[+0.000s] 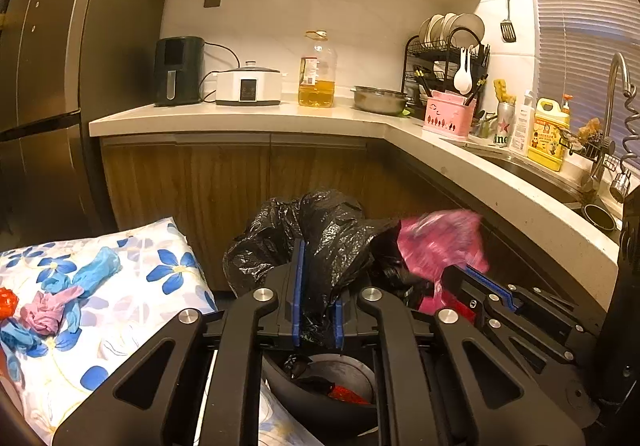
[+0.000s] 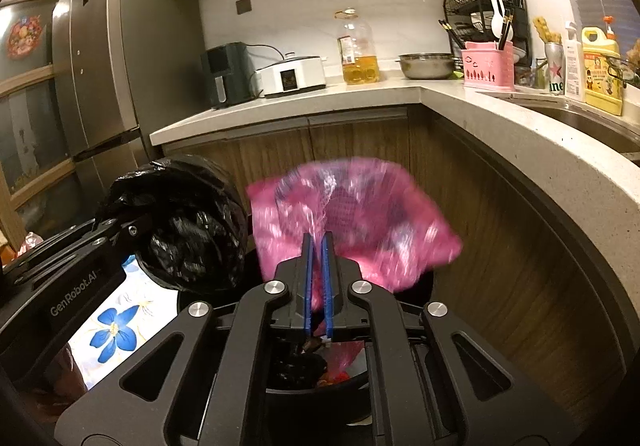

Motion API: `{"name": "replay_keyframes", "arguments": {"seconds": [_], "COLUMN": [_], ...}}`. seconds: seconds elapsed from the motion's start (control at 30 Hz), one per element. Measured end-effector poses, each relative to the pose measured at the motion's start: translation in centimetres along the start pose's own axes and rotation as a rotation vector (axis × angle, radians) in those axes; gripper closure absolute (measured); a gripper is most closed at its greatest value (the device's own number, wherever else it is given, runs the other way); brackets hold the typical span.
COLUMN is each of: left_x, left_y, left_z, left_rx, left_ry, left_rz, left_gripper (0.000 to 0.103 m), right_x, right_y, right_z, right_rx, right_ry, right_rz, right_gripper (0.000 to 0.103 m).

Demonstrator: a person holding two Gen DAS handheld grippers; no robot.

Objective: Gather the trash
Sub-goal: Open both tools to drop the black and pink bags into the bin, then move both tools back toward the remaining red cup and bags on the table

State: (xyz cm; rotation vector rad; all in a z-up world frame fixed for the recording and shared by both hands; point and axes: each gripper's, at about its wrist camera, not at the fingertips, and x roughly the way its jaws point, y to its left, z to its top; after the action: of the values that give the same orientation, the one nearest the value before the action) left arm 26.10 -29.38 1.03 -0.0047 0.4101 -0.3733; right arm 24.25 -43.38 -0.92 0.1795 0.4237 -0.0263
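Note:
My left gripper (image 1: pixel 318 286) is over a black bin (image 1: pixel 288 386) that holds dark and red scraps. A crumpled black trash bag (image 1: pixel 320 230) fills the space between its blue pads and bulges above them. In the right wrist view my right gripper (image 2: pixel 317 236) hovers over the same bin (image 2: pixel 288 398). A thin neck of a pink plastic bag (image 2: pixel 360 213) runs through a narrow gap between its pads, and the bag billows, blurred, above the fingertips. The two grippers are side by side, with the black bag (image 2: pixel 188 230) to the left of the pink one (image 1: pixel 440 242).
A flower-print cushion (image 1: pixel 120 310) on the left carries blue gloves (image 1: pixel 96 266), a crumpled pink wad (image 1: pixel 48 310) and something red (image 1: pixel 6 302). Wooden cabinets under an L-shaped counter (image 1: pixel 240 117) close in ahead and right. A fridge (image 1: pixel 40 85) stands left and a sink (image 1: pixel 540 169) far right.

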Motion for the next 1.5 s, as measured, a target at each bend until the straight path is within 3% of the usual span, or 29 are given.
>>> {"name": "replay_keyframes", "arguments": {"seconds": [0.17,0.33,0.43,0.67,0.9,1.5], "left_x": [0.1,0.1,0.1,0.0,-1.0,-8.0], "left_y": [0.4,0.3,0.3,0.5,1.6,6.2], "left_z": [-0.1,-0.2,-0.3,-0.6,-0.9,-3.1], "left_rx": [-0.015,-0.010,-0.015,-0.022,-0.043,-0.084], "left_ry": [0.003,0.004,0.010,0.008,0.000,-0.045], "left_rz": [-0.006,-0.002,-0.013,-0.004,0.038,0.143], "left_gripper": [0.070,0.062,0.051,0.041,0.023,0.006], "right_x": [0.0,-0.5,-0.7,-1.1,-1.6,-5.8], "right_y": [-0.3,-0.8,-1.1,-1.4,-1.0,2.1], "right_z": [-0.2,-0.3,-0.3,-0.5,-0.6,-1.6], "right_rx": [0.011,0.030,0.041,0.052,0.043,0.006], "right_ry": [-0.001,-0.018,-0.024,-0.031,-0.033,-0.078], "right_rz": [-0.005,-0.026,-0.036,-0.055,-0.065,-0.083], "right_gripper": [0.081,0.068,0.061,0.058,0.051,0.018]}}
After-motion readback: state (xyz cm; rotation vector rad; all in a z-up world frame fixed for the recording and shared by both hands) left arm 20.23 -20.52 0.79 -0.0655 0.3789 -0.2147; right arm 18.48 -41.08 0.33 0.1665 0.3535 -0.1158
